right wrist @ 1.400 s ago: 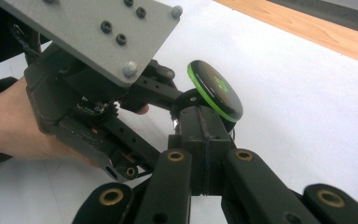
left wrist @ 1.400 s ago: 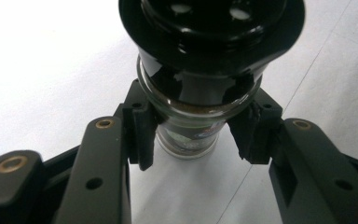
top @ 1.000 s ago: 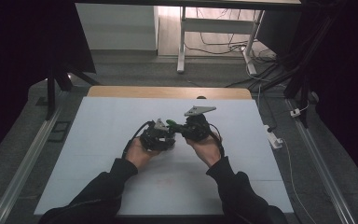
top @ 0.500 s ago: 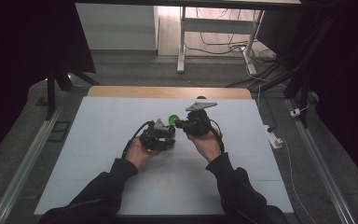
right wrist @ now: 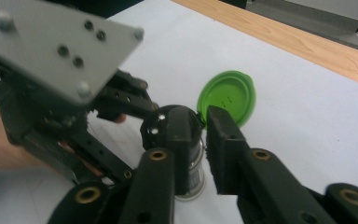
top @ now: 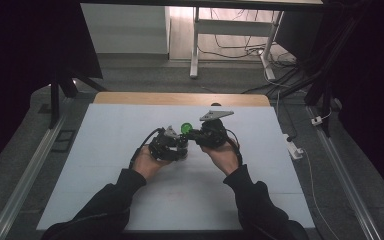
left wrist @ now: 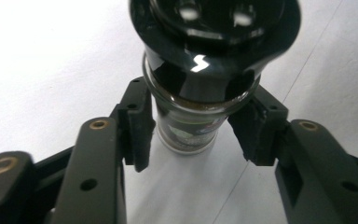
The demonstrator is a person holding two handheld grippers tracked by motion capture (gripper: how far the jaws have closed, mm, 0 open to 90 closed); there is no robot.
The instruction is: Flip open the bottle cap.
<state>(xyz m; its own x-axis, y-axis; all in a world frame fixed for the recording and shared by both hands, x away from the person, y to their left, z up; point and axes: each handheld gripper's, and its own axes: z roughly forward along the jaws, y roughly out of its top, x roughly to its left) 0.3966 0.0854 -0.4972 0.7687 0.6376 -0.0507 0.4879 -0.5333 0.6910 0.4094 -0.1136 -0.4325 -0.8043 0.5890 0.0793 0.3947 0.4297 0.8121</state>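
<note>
Two tools meet mid-desk (top: 105,165) at a jar (left wrist: 186,126): left tool (left wrist: 191,130) loosened around its glass neck, right tool (right wrist: 193,140) easing off its black cap, green lid (right wrist: 228,98) flipped open

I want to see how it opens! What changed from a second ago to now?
The green flip lid swung up and now stands open above the black cap of the spice jar. Both claws have just been opening a little: the left claw with the jar between its jaws, the right claw with the cap between its jaws. The jar and both hands stayed in place.
</note>
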